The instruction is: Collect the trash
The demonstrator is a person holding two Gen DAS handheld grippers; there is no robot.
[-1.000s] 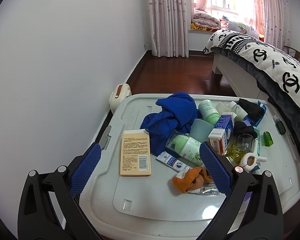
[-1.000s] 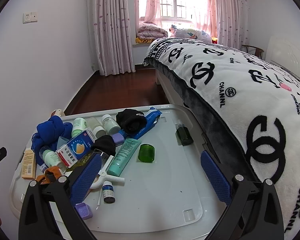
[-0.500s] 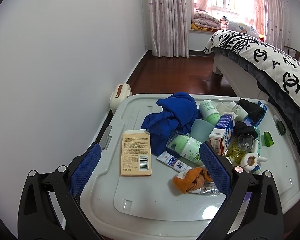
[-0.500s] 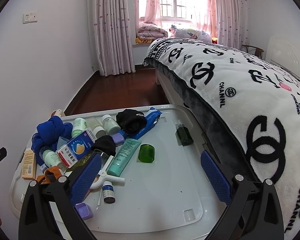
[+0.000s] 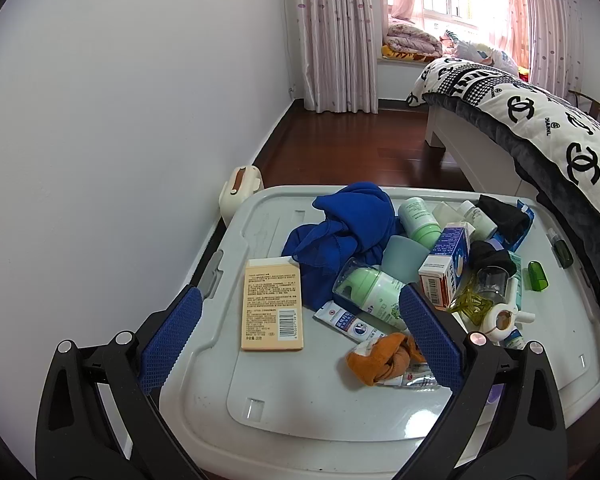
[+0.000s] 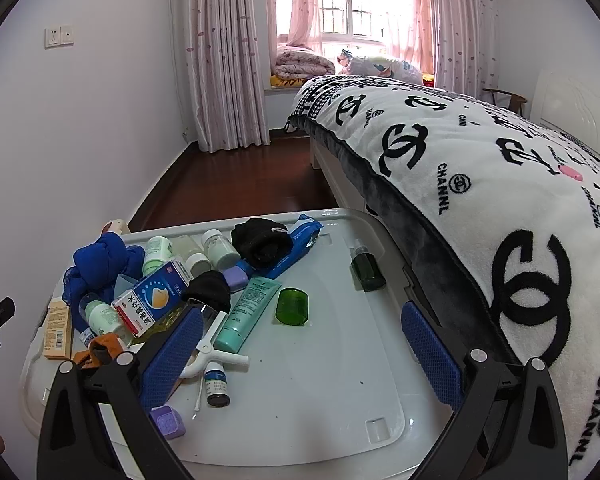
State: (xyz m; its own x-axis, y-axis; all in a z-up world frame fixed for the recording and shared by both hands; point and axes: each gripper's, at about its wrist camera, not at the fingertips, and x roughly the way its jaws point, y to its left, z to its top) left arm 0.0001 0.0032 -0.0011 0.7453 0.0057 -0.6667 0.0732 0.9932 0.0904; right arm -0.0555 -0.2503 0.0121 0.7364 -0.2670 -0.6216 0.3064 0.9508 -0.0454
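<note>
A white storage-box lid [image 5: 324, 392] [image 6: 332, 380] carries a pile of clutter. In the left wrist view I see a tan carton [image 5: 271, 310], a blue cloth [image 5: 348, 232], a green-and-white bottle [image 5: 374, 290], a white tube [image 5: 348, 322], an orange cloth [image 5: 384, 358] and a blue medicine box [image 5: 446, 264]. My left gripper [image 5: 300, 340] is open and empty, above the lid's near left part. In the right wrist view I see a teal tube [image 6: 246, 314], a green cap [image 6: 292, 306], a dark green bottle [image 6: 366, 268] and a small dropper bottle [image 6: 216, 386]. My right gripper [image 6: 300, 356] is open and empty above the lid.
A bed with a black-and-white blanket [image 6: 500, 200] runs along the lid's right side. A white wall [image 5: 100, 140] stands to the left. A small cream bin [image 5: 238, 188] sits on the wooden floor [image 5: 360, 152] behind the lid. Curtains [image 6: 224, 60] hang at the far end.
</note>
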